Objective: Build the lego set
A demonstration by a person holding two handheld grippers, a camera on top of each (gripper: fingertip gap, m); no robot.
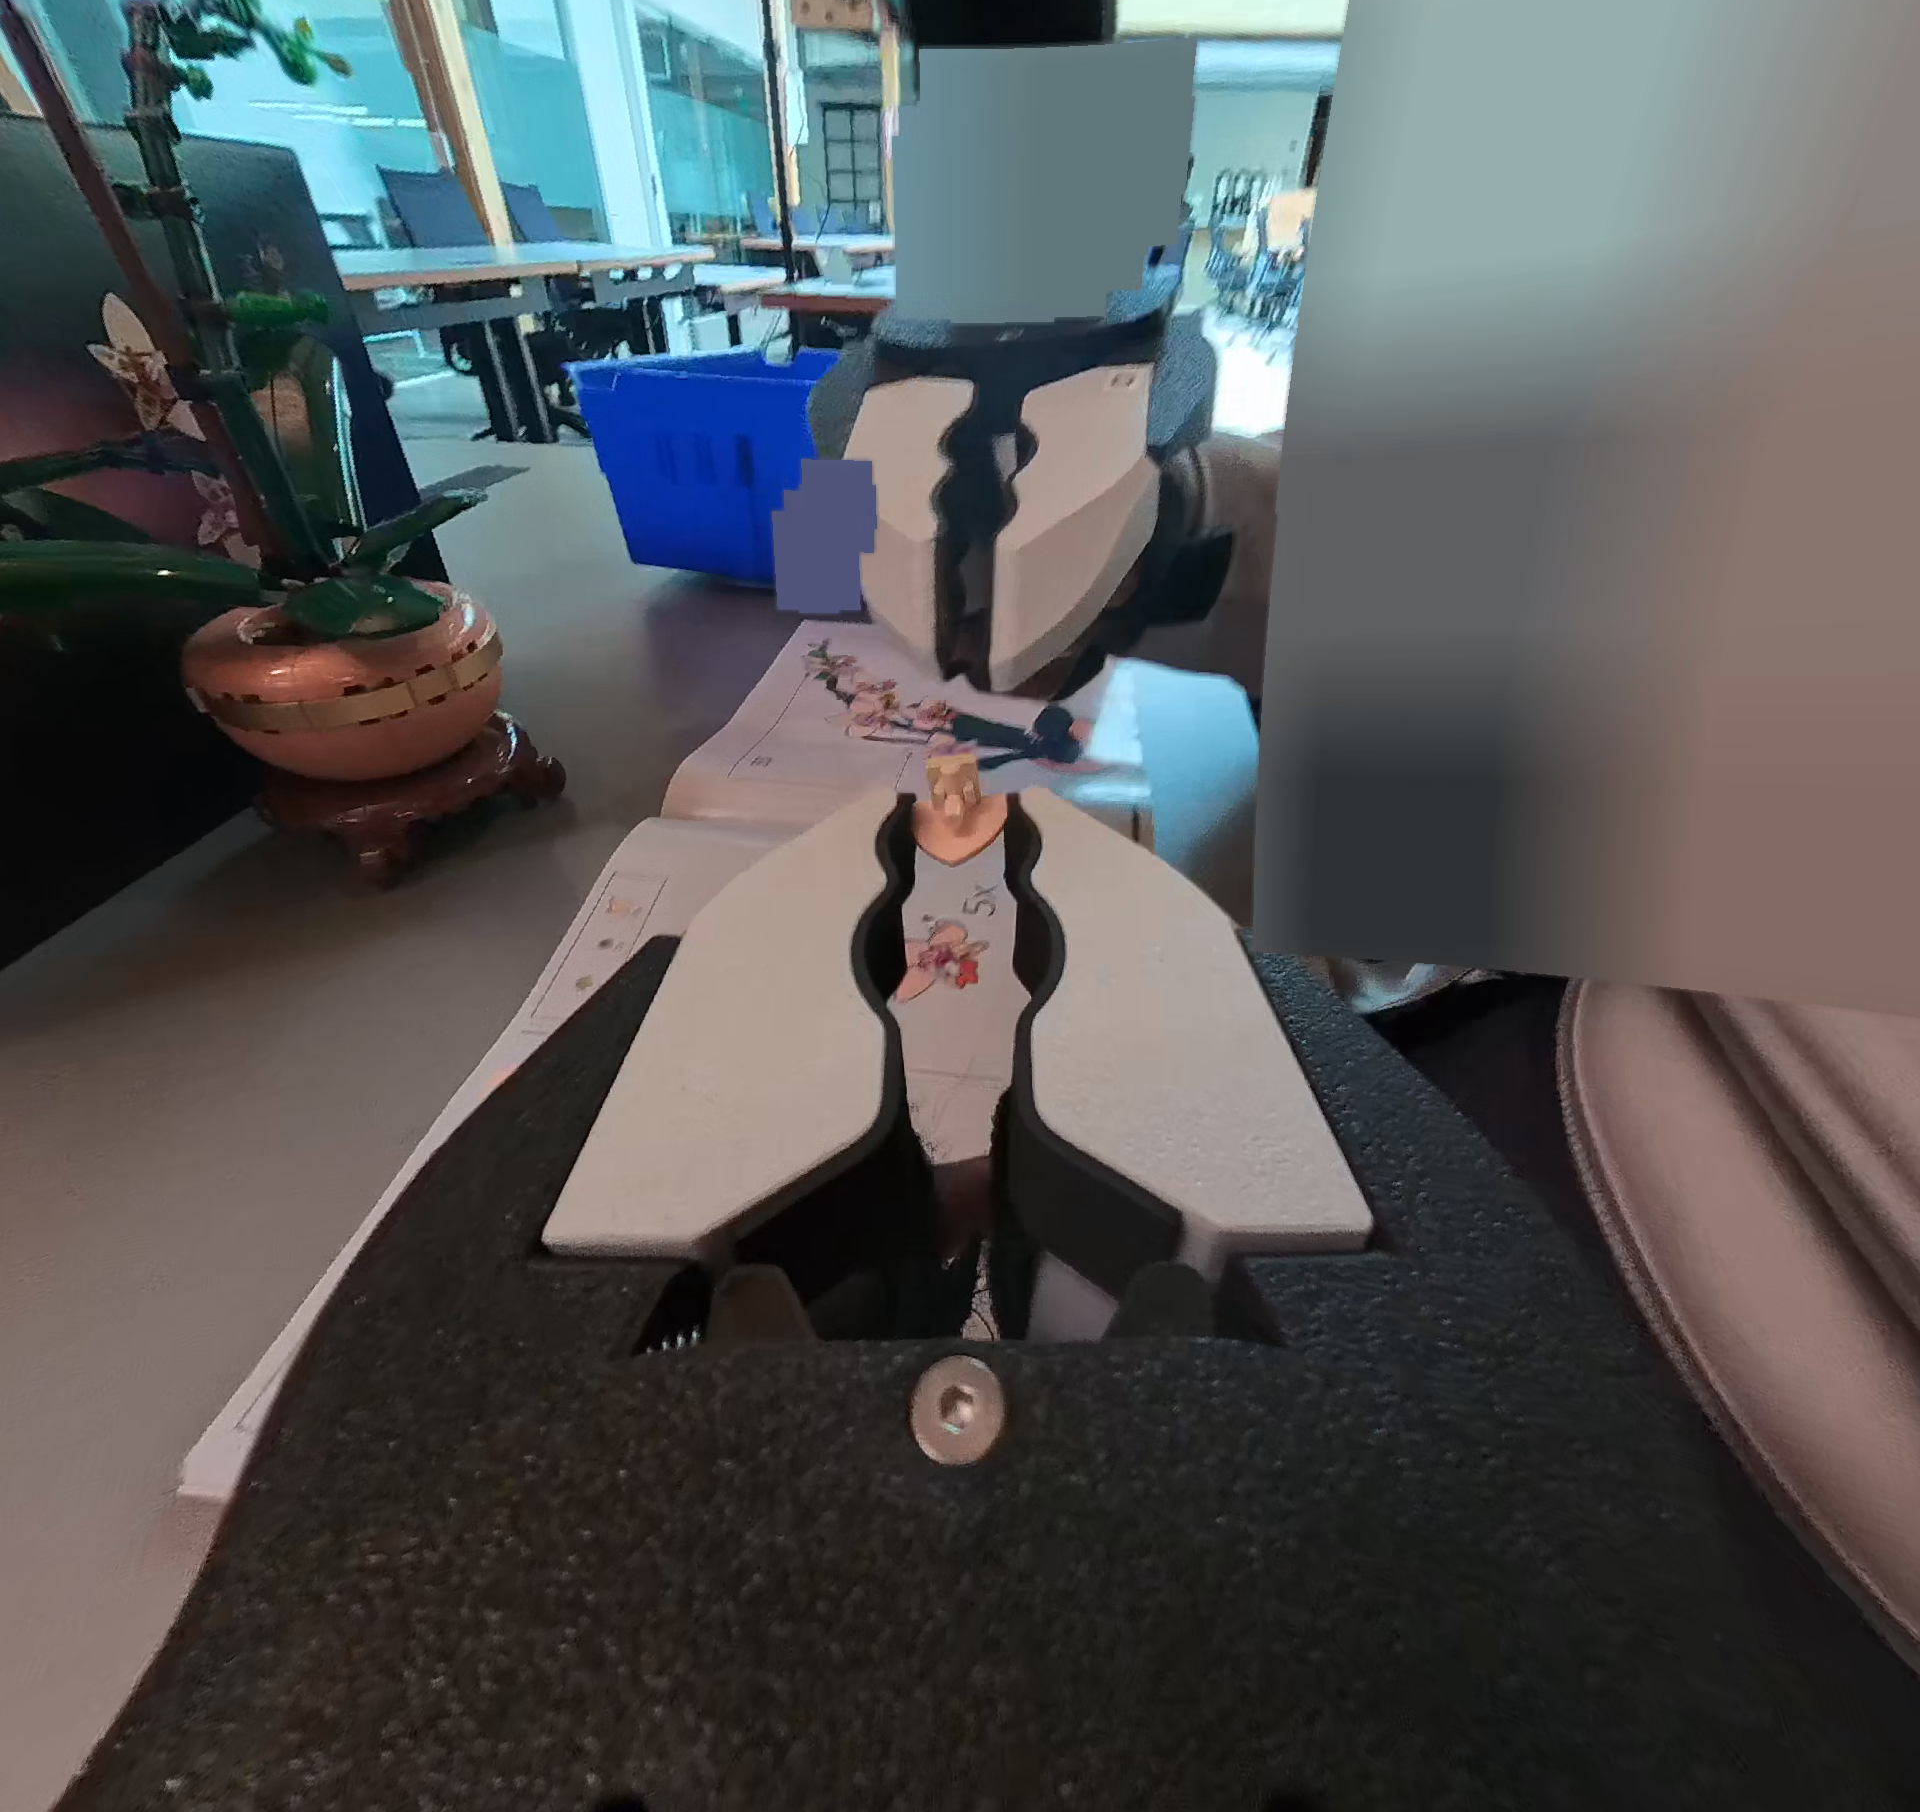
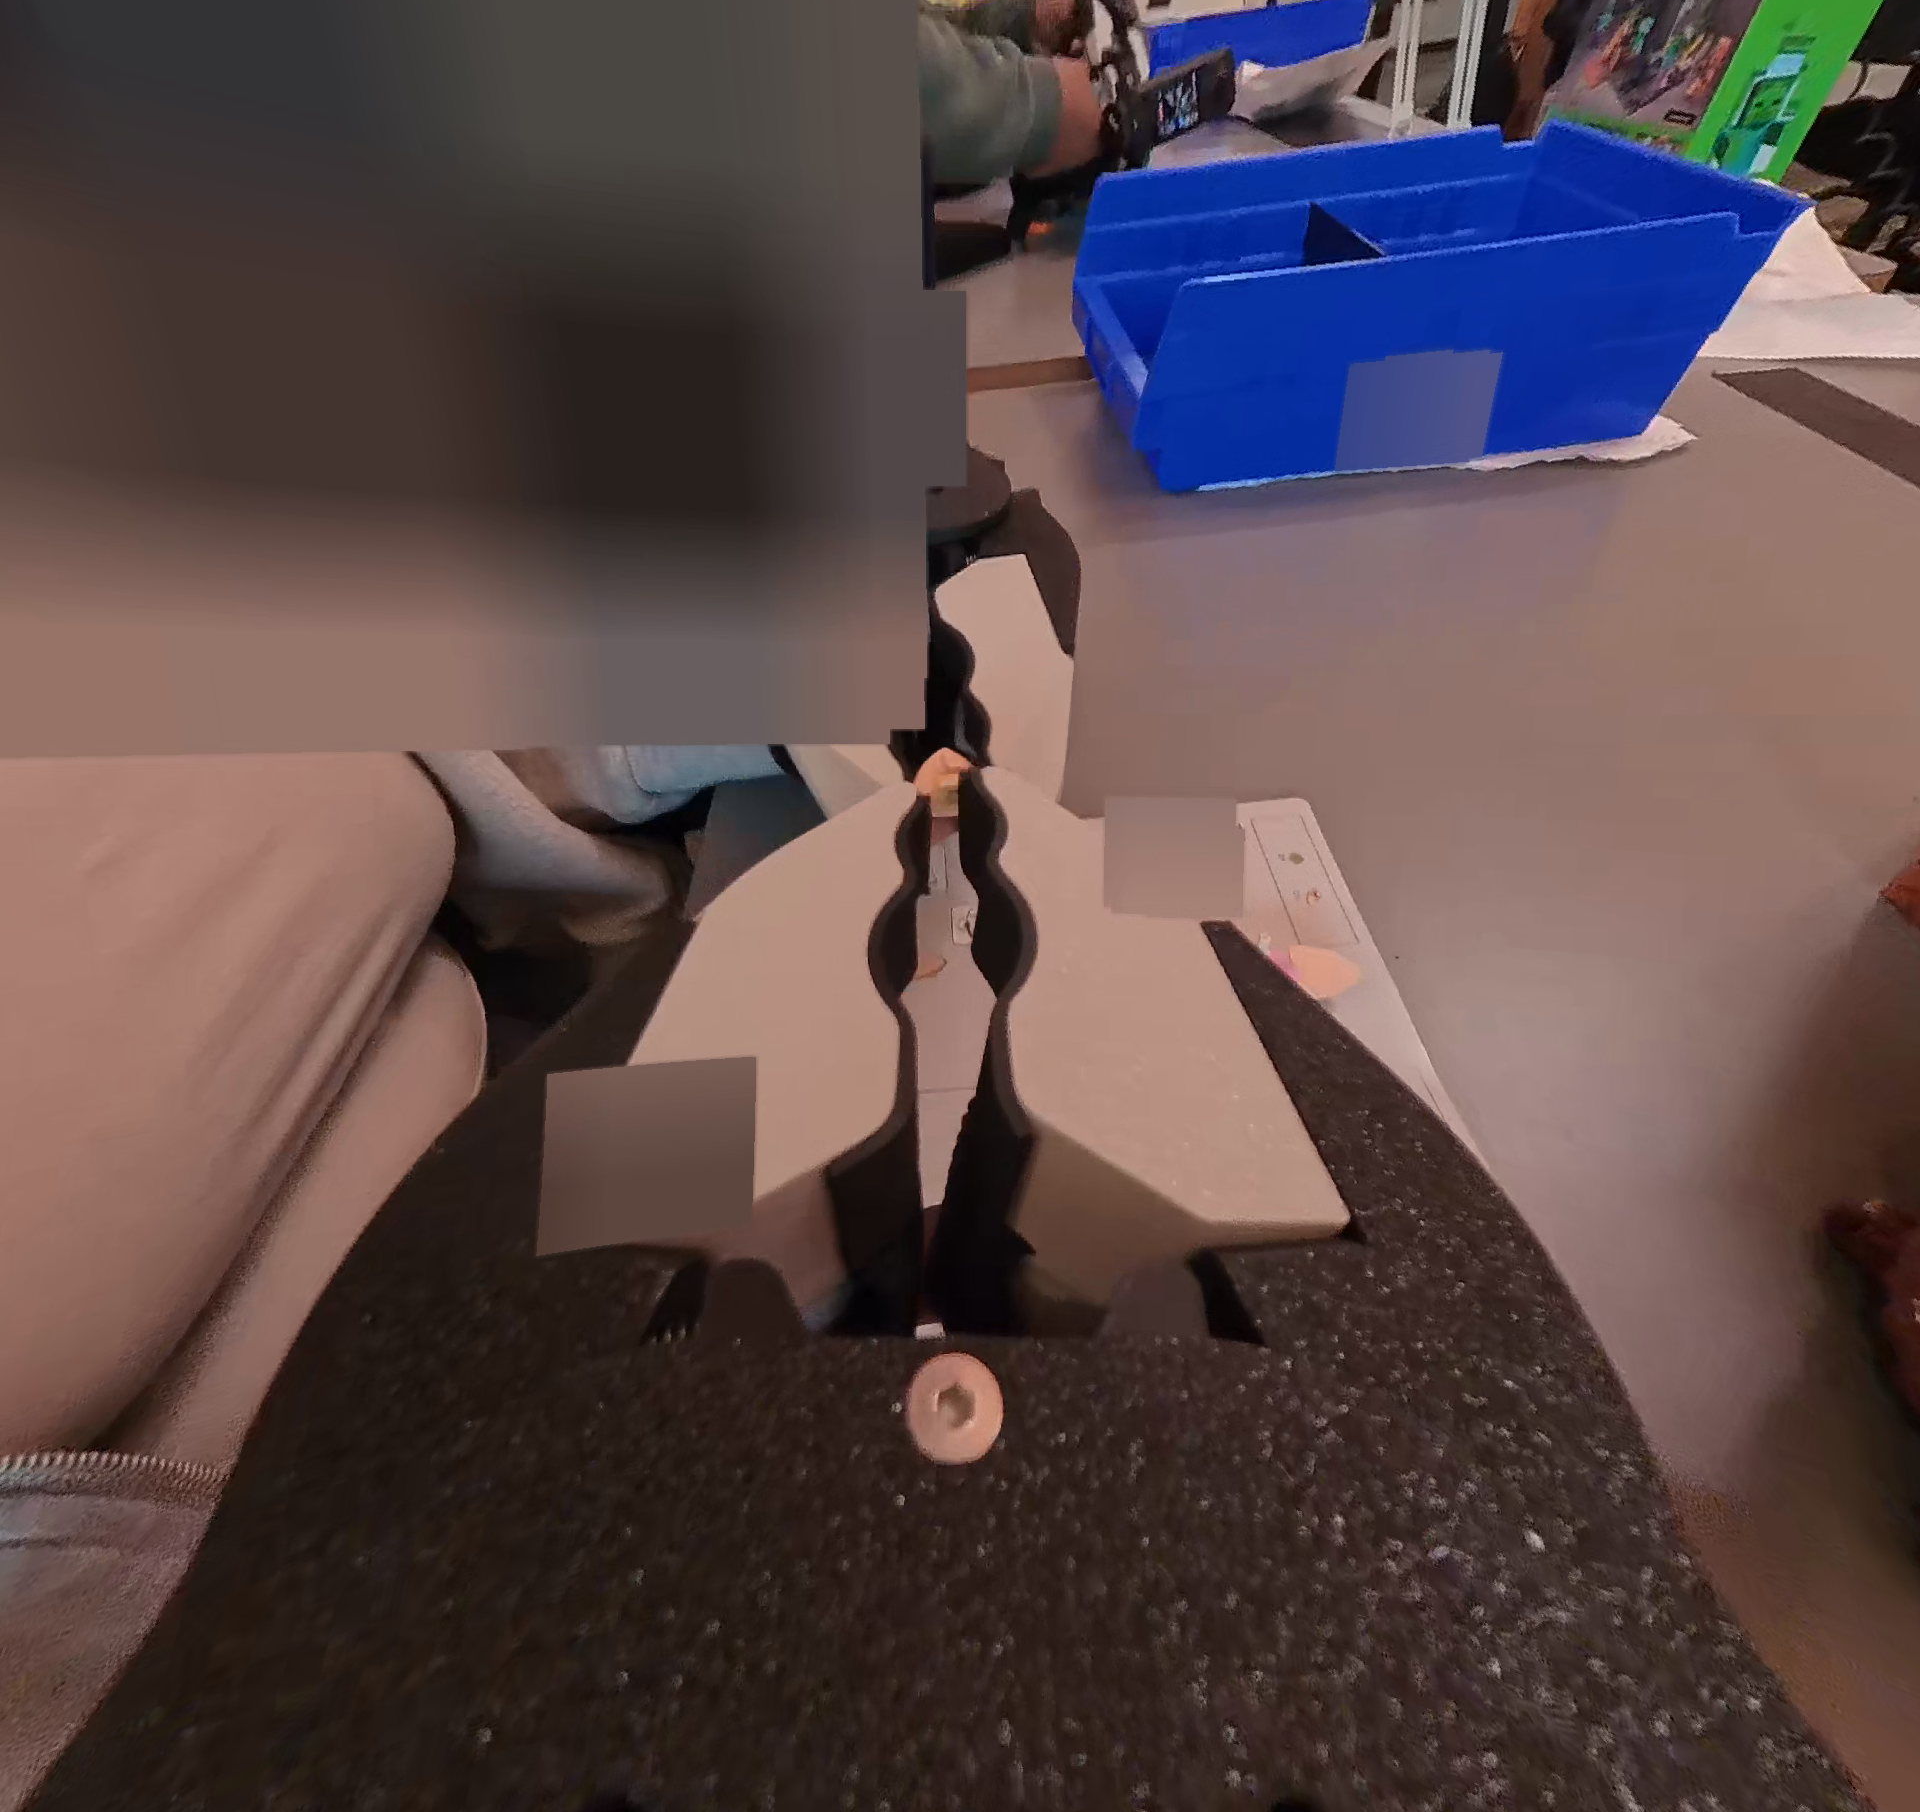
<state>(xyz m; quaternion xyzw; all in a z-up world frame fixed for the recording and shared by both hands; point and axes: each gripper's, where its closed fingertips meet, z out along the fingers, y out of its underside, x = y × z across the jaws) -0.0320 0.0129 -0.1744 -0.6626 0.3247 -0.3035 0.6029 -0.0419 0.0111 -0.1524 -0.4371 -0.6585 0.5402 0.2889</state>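
Left gripper (image 1: 956,812) clamps a pink petal (image 1: 958,835) with a tan stud piece (image 1: 951,783) on top, held over the manual (image 1: 831,723). Right gripper (image 2: 948,788) pinches that tan piece. Risk: tip-only grip, so pushing off-axis could pop the petal loose; orchid (image 1: 312,619) sits well apart

I work at a grey table (image 2: 1455,671) in an open office. Left of me, glass walls (image 1: 499,100) with wooden frames (image 1: 426,48) let in daylight. Behind them stand rows of desks (image 1: 520,266) and dark chairs (image 1: 436,204). A blue bin (image 2: 1403,308) sits on white paper (image 2: 1621,448) on my table, a second bin (image 2: 1268,27) farther back. A green box (image 2: 1714,27) stands upright at the far right.
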